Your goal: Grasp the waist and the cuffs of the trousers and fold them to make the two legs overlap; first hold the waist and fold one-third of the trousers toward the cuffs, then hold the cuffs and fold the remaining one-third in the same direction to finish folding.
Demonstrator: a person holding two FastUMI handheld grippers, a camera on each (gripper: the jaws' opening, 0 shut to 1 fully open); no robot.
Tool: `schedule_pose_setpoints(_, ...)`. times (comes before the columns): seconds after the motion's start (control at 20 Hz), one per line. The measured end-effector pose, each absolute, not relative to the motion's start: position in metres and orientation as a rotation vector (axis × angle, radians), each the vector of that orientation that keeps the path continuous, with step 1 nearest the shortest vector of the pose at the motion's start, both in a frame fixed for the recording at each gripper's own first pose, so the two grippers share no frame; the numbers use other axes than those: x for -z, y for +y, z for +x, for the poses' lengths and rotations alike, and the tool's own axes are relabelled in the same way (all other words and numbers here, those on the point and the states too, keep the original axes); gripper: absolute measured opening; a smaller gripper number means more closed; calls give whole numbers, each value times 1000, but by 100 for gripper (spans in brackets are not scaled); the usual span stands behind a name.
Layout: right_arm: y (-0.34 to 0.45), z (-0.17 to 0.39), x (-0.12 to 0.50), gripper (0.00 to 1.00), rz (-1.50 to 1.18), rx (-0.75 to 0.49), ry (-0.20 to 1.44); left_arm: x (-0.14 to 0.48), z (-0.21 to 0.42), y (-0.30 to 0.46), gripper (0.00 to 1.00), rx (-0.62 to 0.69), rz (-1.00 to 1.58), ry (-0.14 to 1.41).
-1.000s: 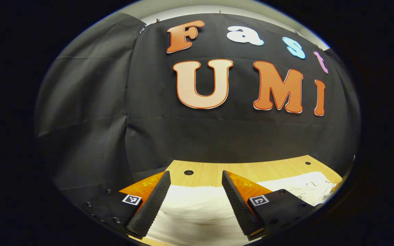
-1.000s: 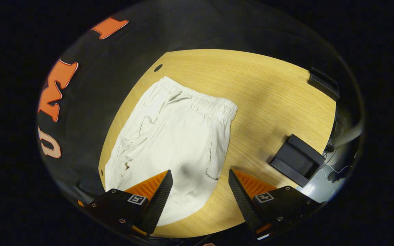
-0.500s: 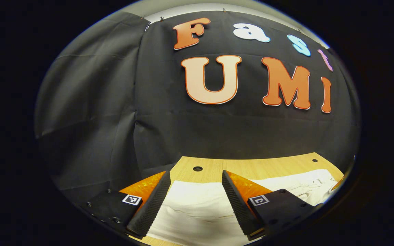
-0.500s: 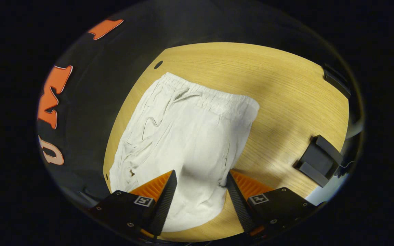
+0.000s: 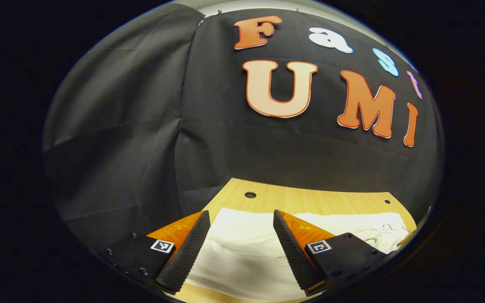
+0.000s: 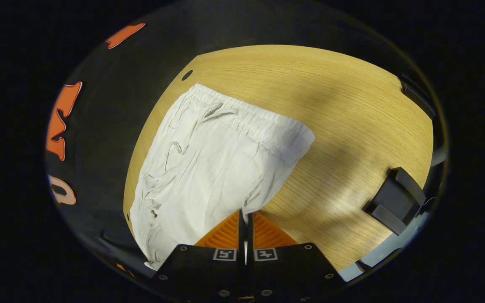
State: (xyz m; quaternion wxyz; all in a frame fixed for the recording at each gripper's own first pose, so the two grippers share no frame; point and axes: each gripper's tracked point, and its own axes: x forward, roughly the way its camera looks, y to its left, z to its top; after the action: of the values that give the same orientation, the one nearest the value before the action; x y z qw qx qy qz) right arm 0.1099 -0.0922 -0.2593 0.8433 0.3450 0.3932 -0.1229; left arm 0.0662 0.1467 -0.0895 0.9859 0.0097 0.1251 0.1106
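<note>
White trousers [image 6: 209, 168] lie flat on wooden counter [image 6: 352, 118], waistband far end. Right tool [image 6: 244, 223] clenched on near trouser edge. Left tool [image 5: 238, 248] spread wide over cloth, grasping nothing. No fold visible yet; every fold remains.

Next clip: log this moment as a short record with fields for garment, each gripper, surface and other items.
garment: white trousers, flat on the table, waistband at the far end in the right gripper view
left gripper: open, fabric between its fingers
right gripper: closed on the trousers' near edge
surface: wooden table
other: black holder on the table, apart from the trousers
</note>
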Motion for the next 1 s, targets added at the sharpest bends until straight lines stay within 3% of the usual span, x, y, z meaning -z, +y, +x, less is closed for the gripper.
schedule_pose_setpoints(0.25,-94,108,259,1,634,227,848,130,39,176,95,-306,-184,358)
schedule_pose_setpoints(0.3,-93,107,258,1,621,224,851,136,38,176,100,-315,-231,377)
schedule_pose_setpoints(0.6,-94,109,258,1,583,215,869,207,19,186,95,-386,-570,509)
schedule_pose_setpoints(0.65,-94,109,258,1,581,214,872,218,17,183,99,-396,-610,548)
schedule_pose_setpoints(1.0,-95,109,257,1,583,216,872,265,9,180,99,-449,-849,634)
